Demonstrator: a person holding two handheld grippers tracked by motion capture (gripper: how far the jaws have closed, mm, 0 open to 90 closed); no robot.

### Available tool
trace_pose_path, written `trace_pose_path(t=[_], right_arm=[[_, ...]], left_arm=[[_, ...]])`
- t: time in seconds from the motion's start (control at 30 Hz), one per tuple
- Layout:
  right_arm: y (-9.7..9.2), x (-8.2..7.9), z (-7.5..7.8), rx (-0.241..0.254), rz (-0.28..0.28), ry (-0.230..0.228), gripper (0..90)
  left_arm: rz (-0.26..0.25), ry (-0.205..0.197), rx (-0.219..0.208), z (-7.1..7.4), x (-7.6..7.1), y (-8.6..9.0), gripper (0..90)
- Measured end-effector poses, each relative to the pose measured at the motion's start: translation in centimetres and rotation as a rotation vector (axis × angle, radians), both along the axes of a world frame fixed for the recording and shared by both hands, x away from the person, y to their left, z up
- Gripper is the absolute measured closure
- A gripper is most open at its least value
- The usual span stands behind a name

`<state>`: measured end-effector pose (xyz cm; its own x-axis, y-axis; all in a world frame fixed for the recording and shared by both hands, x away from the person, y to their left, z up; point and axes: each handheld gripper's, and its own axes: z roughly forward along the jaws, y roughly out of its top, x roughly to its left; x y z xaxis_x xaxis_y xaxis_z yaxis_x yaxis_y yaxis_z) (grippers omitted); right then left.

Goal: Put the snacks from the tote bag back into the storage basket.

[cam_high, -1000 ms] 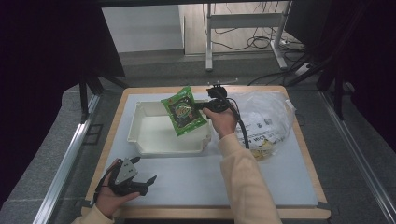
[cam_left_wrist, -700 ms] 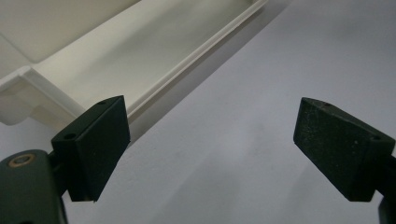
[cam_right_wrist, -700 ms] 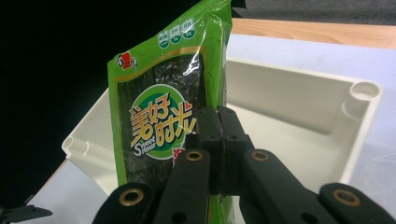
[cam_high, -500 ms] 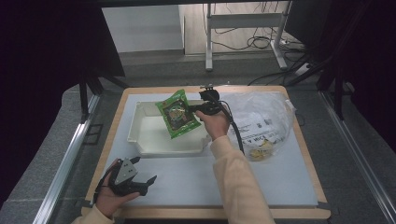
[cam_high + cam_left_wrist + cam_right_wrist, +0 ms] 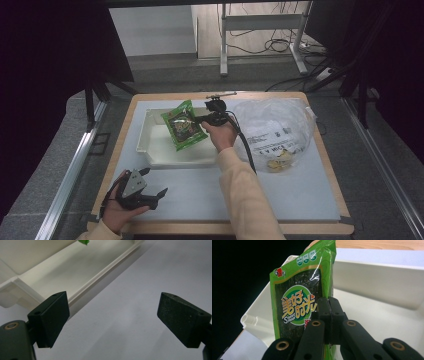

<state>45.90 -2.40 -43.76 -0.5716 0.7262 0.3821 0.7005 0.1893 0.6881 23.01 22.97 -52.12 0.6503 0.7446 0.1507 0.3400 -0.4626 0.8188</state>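
Since the earlier frames, the right tool (image 5: 202, 121) carries the green snack packet (image 5: 183, 125) further toward the person's left and a little lower, so the packet now hangs above the white tray (image 5: 150, 145), while the left tool (image 5: 150, 192) keeps its place on the near part of the bench (image 5: 295, 200).

By size: the bench comes first, then the clear plastic bag (image 5: 275, 127), which lies behind the right tool's hand and holds some printed paper and yellow pieces. Next is the tray, directly in front of and below the right tool. The packet is smallest. In the right gripper view the jaws are clenched on the lower part of the packet (image 5: 299, 307), which stands almost upright in front of them, with the tray wall (image 5: 377, 282) behind it.

The left tool (image 5: 112, 320) is released, its jaws wide apart over the bare bench, with the tray's near rim (image 5: 100, 272) just ahead.

I judge that the step in hand is placing the packet into the tray. The next move calls for lowering it inside the walls and then releasing. The tray floor looks free, so there is room; the packet's lower corner should clear the near rim.
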Motion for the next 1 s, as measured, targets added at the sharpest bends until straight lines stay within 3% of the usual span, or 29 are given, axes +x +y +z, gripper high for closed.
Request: trace_pose_path(t=[0.3, 1.0], right_arm=[[1.1, 0.0, -0.8, -0.003, -0.026, 0.012, 90.0], [6.0, 0.7, -4.7, -0.018, -0.089, 0.077, 90.0]], left_arm=[[-0.007, -0.009, -0.011, 0.2, -0.2, 0.0, 10.8], [-0.024, -0.01, -0.023, 0.3, -0.2, 0.0, 10.7]])
